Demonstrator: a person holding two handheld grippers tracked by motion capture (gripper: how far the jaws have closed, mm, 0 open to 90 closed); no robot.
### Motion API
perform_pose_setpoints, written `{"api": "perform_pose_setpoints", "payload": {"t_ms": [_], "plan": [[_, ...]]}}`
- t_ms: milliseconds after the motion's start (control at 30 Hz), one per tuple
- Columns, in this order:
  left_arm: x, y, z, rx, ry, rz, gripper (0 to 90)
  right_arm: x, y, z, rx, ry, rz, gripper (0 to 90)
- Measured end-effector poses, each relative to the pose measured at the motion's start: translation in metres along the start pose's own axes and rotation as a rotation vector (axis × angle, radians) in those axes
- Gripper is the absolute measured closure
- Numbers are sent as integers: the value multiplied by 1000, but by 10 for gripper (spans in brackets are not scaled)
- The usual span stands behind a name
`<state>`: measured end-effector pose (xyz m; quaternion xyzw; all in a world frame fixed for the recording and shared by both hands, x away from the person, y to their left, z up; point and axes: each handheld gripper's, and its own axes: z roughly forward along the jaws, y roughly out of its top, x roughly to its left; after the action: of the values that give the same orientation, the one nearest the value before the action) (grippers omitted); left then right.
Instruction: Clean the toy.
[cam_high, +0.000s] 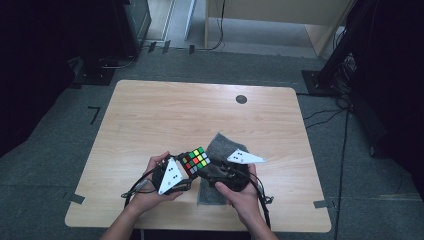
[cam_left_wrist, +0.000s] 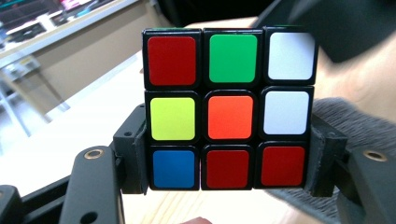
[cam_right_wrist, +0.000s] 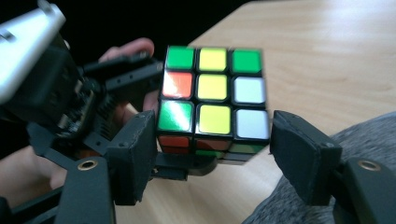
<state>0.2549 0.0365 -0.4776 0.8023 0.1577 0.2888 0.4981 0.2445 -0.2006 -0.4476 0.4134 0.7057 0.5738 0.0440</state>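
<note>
A scrambled Rubik's cube (cam_high: 196, 161) hangs just above the wooden table (cam_high: 165, 115) near its front edge. My left gripper (cam_high: 190, 169) is shut on it: in the left gripper view its pads (cam_left_wrist: 136, 158) press the bottom layer of the cube (cam_left_wrist: 229, 109) from both sides. My right gripper (cam_high: 209, 171) comes in from the right. In the right gripper view its pads (cam_right_wrist: 137, 154) sit against the lowest layer of the cube (cam_right_wrist: 212, 100), shut on it. The left gripper's body (cam_right_wrist: 93, 93) shows there behind the cube.
A grey cloth (cam_high: 220, 145) lies on the table under and behind the right gripper. A small black round spot (cam_high: 241, 99) marks the table's far side. Both hands (cam_high: 150, 195) come in over the front edge. Dark stands and cables surround the table.
</note>
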Motion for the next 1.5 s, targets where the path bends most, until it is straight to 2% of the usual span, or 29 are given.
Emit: {"api": "perform_pose_setpoints", "payload": {"t_ms": [167,300,367,533,600,667,800,933,1100,1200,1300,1400,1500], "plan": [[9,-1,-3,-4,7,-51,338,-10,5,-10,-32,-60,-17,342],[12,-3,-4,5,13,-70,338,-22,2,-12,-8,-185,-85,345],[13,-3,-4,7,11,-78,338,-29,-2,-9,27,-221,-117,347],[13,-2,-5,6,0,-91,338,-42,-16,5,93,-251,-162,346],[13,-2,-4,24,7,-97,338,-45,-22,10,111,-255,-196,352],[14,-3,-2,47,17,-102,338,-50,-28,16,136,-279,-230,362],[14,-5,0,65,15,-111,338,-62,-36,23,193,-291,-224,362],[14,-6,0,64,5,-117,338,-66,-40,27,238,-293,-226,373],[12,-8,2,71,-15,-127,339,-65,-44,30,265,-308,-273,385],[13,-6,0,47,-55,-169,340,-63,-44,31,271,-320,-281,382],[18,-5,-2,29,-76,-219,341,-63,-45,32,276,-347,-274,353],[21,-5,-4,19,-66,-238,341,-61,-45,33,279,-359,-284,353],[27,-7,-7,10,-64,-296,341,-61,-45,33,278,-363,-275,353]]}}
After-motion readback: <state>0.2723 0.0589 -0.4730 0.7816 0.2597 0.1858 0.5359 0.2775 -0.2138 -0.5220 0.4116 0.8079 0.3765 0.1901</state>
